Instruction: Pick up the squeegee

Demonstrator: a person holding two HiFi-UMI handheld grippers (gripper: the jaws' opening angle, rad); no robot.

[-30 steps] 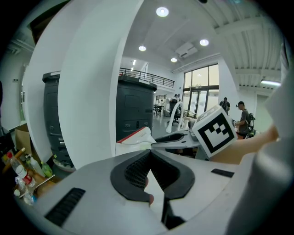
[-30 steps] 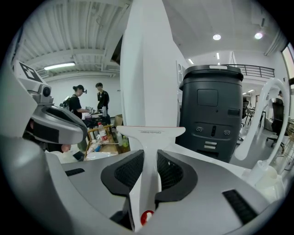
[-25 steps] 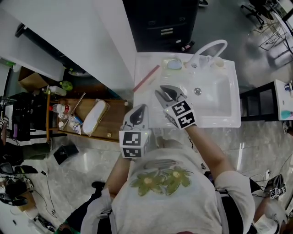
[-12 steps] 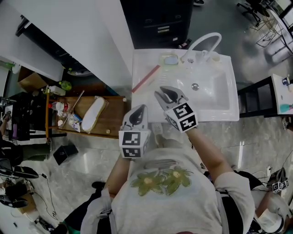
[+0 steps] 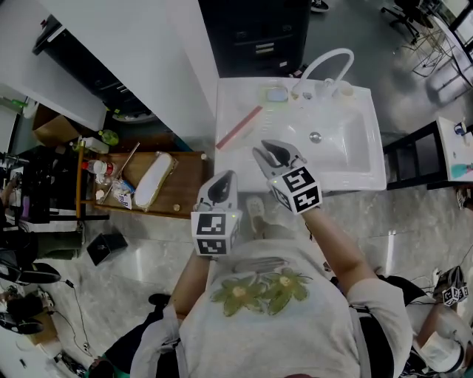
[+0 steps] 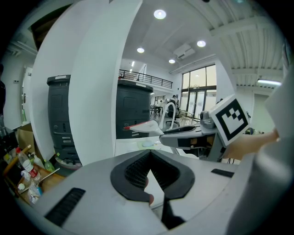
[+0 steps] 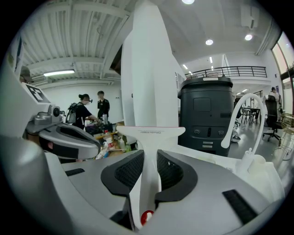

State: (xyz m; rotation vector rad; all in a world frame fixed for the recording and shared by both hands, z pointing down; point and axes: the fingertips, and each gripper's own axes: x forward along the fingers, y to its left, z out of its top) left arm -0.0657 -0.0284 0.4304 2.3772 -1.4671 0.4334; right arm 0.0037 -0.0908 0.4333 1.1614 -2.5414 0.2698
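Our right gripper (image 7: pixel 150 158) is clamped on the white handle of the squeegee (image 7: pixel 149 132), with the blade out over the left edge of the sink (image 5: pixel 355 184). We judge a firm grip and a level blade matter most while lifting clear. Our left gripper (image 6: pixel 150 153) is closed and empty.

We see bright, even indoor light: round ceiling lamps (image 6: pixel 159 13) glare at twelve o'clock in the left gripper view, and tall windows (image 6: pixel 197 92) blow out at three. Both gripper views bow and darken at their rims. The white squeegee (image 7: pixel 149 131) in the right claw (image 7: pixel 150 153) nearly merges with the pale pillar (image 7: pixel 147 69) behind it. In the head view the sink (image 5: pixel 347 159) looks washed out.
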